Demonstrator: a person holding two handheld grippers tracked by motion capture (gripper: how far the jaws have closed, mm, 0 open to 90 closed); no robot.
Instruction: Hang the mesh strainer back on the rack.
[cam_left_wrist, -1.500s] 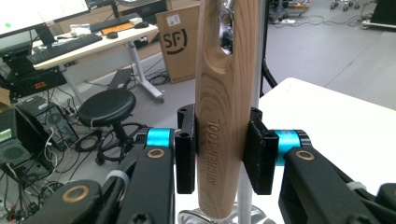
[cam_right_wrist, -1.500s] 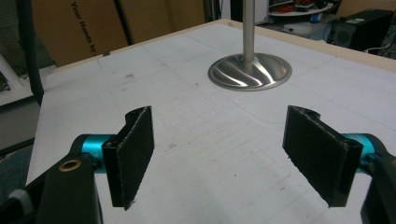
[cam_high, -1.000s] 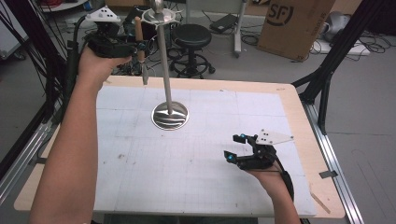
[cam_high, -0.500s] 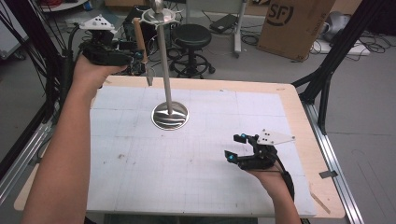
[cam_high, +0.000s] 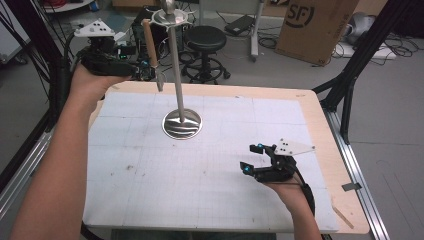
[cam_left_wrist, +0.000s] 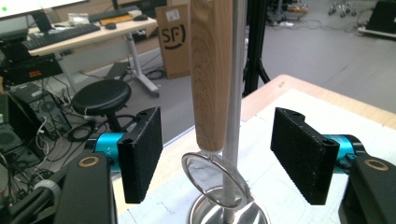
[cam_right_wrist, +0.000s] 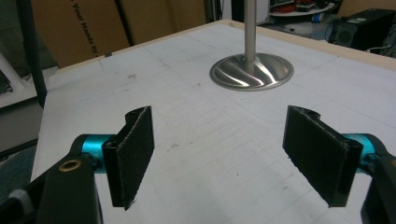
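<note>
i have my left hand-held gripper (cam_high: 142, 70) raised at the far left corner of the desk (cam_high: 320, 107), level with the wooden-handled utensil (cam_high: 151, 52) that hangs from the top ring of the metal stand (cam_high: 181, 122). its jaws have just been opening and now stand apart, one on each side of the wooden handle (cam_left_wrist: 211, 74) without pressing on it, so the utensil hangs on its hook by its own weight, handle straight down beside the steel pole (cam_left_wrist: 235, 93). i judge that this is why i let go here: the hook bears it, and i can draw back without swinging it. below the handle a round wire loop (cam_left_wrist: 215, 179) shows; i cannot tell what kind of head it is.

my right hand-held gripper (cam_high: 255, 160) rests low over the near right part of the desk, jaws wide apart with nothing between them, well apart from the stand's base (cam_right_wrist: 251, 71), kept out of the way.

the cardboard box (cam_high: 315, 27) behind the desk reads "sf". another box (cam_right_wrist: 79, 28) bears print that reads partly "your hands by".
</note>
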